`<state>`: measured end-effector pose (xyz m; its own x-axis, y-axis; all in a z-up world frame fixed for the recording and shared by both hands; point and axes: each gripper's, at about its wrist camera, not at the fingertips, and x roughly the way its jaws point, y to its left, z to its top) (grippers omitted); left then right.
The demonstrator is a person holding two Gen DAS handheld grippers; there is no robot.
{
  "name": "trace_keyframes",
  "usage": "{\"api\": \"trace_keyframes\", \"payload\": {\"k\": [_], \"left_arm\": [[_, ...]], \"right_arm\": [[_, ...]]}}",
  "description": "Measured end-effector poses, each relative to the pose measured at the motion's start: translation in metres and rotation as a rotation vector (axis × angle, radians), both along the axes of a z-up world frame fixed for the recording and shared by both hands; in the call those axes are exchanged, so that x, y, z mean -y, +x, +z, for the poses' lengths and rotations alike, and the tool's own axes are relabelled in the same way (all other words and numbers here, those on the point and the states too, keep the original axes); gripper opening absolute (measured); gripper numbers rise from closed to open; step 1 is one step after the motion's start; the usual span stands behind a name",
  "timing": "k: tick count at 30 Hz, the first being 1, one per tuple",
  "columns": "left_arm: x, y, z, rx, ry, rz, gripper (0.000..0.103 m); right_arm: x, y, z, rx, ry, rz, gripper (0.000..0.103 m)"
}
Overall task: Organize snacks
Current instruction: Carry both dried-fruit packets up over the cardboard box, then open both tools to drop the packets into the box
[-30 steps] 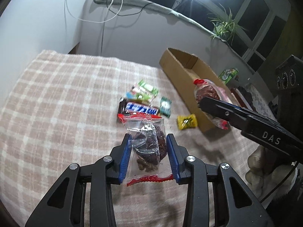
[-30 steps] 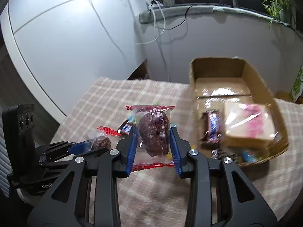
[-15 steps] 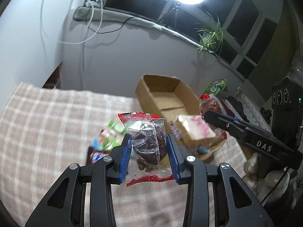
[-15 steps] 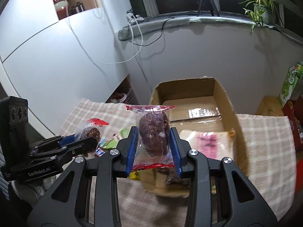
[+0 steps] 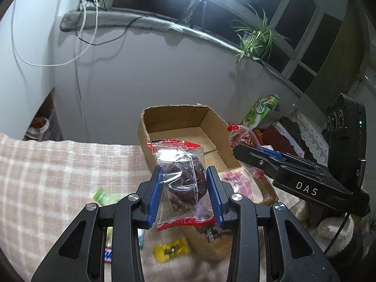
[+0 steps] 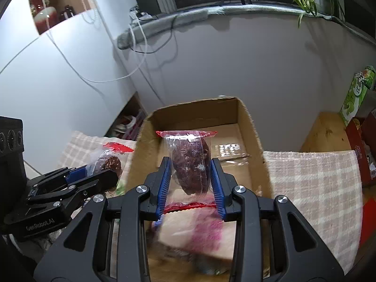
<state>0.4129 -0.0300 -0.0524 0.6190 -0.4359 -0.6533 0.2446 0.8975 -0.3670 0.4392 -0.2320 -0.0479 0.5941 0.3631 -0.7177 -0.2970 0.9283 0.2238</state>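
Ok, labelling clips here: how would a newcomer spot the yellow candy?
Find the cardboard box on the checked cloth. At the foot of its near wall, outside it, lies the yellow candy, below the left gripper. It is the only yellow wrapper among the loose snacks.

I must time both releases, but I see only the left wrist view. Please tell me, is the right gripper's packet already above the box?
Observer: Yes. In the right wrist view the right gripper holds its red-edged packet above the inside of the cardboard box.
Operator: What lies below it?
Observer: A flat pack with pink print, blurred, at the near end of the box.
Operator: Is the far end free?
Observer: Only taped cardboard floor shows there.
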Motion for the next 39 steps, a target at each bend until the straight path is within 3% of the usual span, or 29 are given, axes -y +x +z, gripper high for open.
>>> {"api": "trace_keyframes", "payload": {"k": [14,16,18,20,24,39], "left_arm": [[0.030,0.036,-0.026,-0.053,0.040,-0.037,0.035],[0.030,0.038,-0.028,-0.060,0.036,-0.035,0.035],[0.032,0.039,-0.029,-0.071,0.032,-0.043,0.036],[0.034,0.041,-0.029,-0.077,0.034,-0.044,0.037],[0.035,0.041,-0.029,-0.079,0.037,-0.037,0.046],[0.018,0.016,-0.003,-0.026,0.031,-0.020,0.046]], "right_arm": [[0.012,0.036,-0.030,-0.057,-0.029,-0.041,0.035],[0.013,0.037,-0.030,-0.056,-0.032,-0.049,0.041],[0.015,0.037,-0.030,-0.050,-0.030,-0.057,0.059],[0.016,0.035,-0.028,-0.038,-0.034,-0.066,0.063],[0.019,0.033,-0.024,-0.031,-0.030,-0.071,0.063],[0.018,-0.008,0.007,0.026,0.004,-0.062,0.063]]}}
